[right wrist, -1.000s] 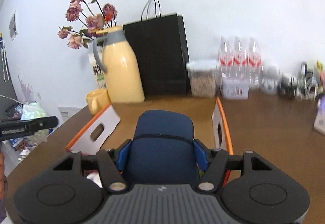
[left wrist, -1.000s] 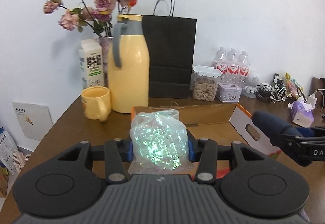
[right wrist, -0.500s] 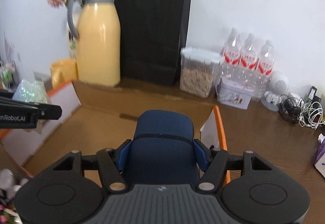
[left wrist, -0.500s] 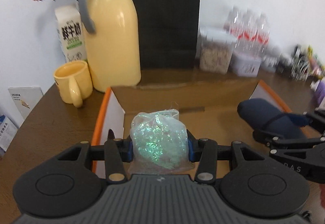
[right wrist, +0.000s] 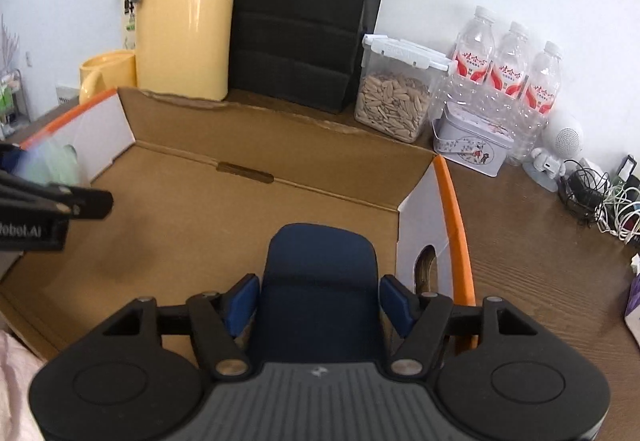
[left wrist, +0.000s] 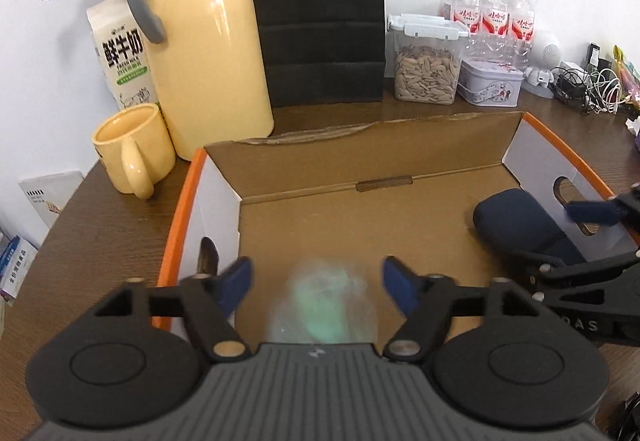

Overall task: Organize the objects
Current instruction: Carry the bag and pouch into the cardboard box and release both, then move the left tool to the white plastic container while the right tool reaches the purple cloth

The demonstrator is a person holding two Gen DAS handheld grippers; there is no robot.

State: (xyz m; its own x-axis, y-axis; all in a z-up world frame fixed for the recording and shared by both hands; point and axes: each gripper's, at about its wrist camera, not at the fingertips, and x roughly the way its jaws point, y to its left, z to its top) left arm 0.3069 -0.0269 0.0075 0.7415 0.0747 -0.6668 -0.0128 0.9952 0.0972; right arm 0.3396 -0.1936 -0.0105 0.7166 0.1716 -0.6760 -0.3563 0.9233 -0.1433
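Observation:
An open cardboard box with orange rims lies on the brown table, and both grippers hang over it. My left gripper is opening, its blue pads well clear of a clear bag of green glitter, which is blurred between them over the box floor. My right gripper is opening too. A navy soft case sits between its pads, and they no longer press on it. From the left wrist the case shows at the box's right end. From the right wrist the bag shows at the left wall of the box.
Behind the box stand a yellow jug, a yellow mug, a milk carton, a black paper bag, a jar of seeds, a tin and three water bottles. Tangled cables lie at the far right.
Both grippers came forward and down over the box. Their jaws have spread: the glitter bag has left the left pads and blurs, and the right pads have eased off the navy case.

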